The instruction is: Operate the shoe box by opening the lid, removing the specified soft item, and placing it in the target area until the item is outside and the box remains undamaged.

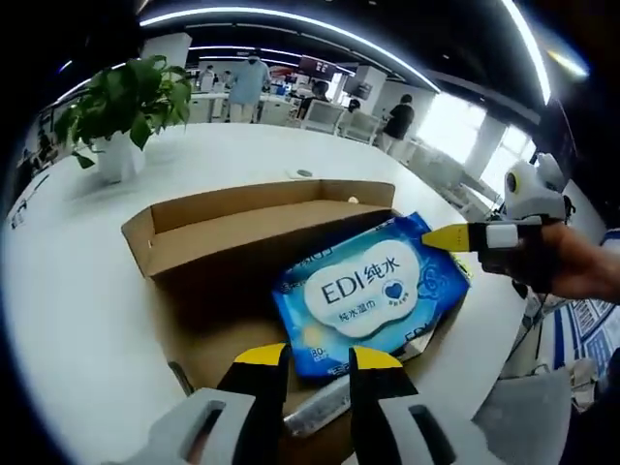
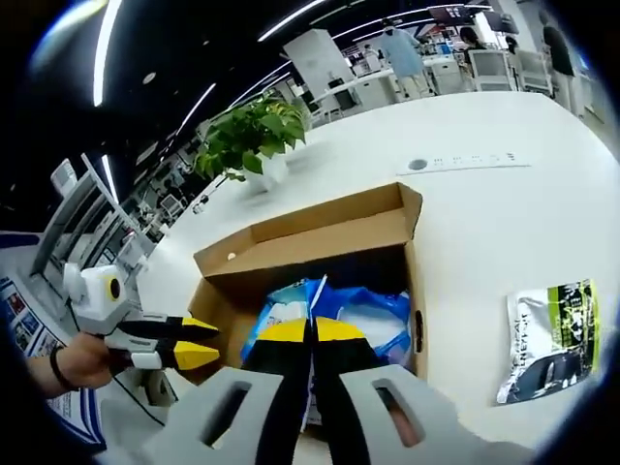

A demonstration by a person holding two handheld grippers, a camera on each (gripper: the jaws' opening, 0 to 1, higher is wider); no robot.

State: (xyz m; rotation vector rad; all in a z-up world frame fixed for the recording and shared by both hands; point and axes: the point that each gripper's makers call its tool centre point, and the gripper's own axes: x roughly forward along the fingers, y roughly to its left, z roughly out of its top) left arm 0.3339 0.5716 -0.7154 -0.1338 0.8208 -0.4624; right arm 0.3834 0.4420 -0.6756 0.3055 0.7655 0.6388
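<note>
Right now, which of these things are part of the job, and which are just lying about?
Part of the job:
shoe box, lid open
blue wipes pack, partly lifted out
right gripper, jaws closed on the pack
left gripper, near the pack

Lying about:
potted plant
green and white pouch on the table

We are in a large open office. We see long ceiling light strips [image 1: 291, 17], rows of desks with chairs [image 2: 504, 68], and people [image 1: 250, 82] standing between them. A potted plant [image 1: 121, 111] stands on the wide white table [image 1: 68, 291], and bright windows [image 1: 455, 126] line one side.
</note>
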